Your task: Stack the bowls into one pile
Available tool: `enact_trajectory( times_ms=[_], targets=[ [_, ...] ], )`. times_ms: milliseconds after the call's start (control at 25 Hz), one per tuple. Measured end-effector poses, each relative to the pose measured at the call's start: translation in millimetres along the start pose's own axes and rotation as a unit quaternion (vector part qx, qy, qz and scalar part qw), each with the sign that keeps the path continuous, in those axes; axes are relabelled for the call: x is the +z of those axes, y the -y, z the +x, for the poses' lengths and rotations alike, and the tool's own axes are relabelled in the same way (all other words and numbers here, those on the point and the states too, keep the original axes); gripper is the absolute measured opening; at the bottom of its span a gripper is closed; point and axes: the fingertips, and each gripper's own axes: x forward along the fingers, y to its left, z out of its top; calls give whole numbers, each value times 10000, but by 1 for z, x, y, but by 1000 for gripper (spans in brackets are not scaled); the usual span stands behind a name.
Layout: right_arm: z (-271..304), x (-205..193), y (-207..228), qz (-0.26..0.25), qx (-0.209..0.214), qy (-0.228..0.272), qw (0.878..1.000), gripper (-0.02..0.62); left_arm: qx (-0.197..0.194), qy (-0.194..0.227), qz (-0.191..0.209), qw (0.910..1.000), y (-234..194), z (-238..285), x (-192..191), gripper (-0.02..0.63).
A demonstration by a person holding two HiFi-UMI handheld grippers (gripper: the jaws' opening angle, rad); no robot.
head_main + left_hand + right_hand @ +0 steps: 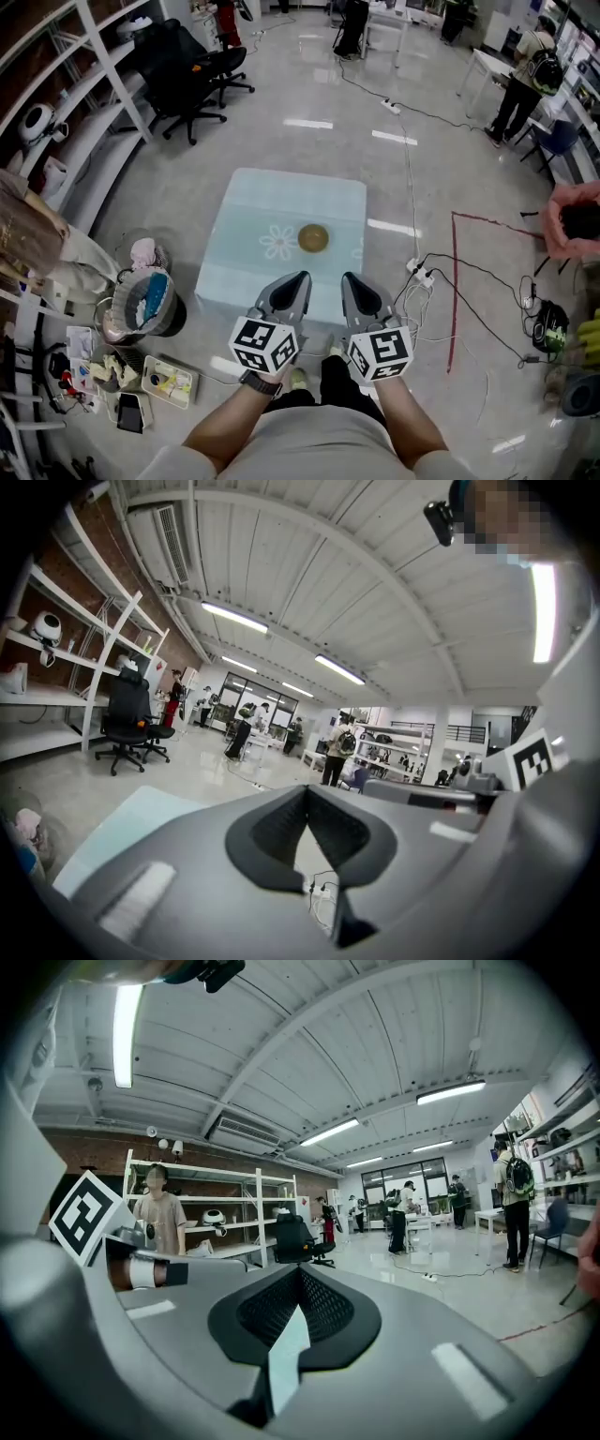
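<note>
I had the left gripper [298,279] and the right gripper [349,279] squeezed closed, with nothing in them. A brown bowl [313,237] sat on the pale blue table [272,202], beside a flower picture, well apart from both. The shiny grey floor [309,94] had cables [469,309], a black chair [187,70] and white shelves [111,58].

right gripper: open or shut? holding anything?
Shut and empty: the right gripper shows its jaw tips touching, nothing between them. The bowl sits apart on the table.
</note>
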Motion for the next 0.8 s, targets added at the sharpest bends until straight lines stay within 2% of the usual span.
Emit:
enact_trajectory(
  times_ms=[240,800],
  targets=[
    [-14,15,-14,-109,-128,183,9997,0,-138,155,192,9996,10,-14,17,6],
    [-19,29,-29,-212,-181,281,9992,0,-175,287,212,9992,10,-27,31,6]
  ],
)
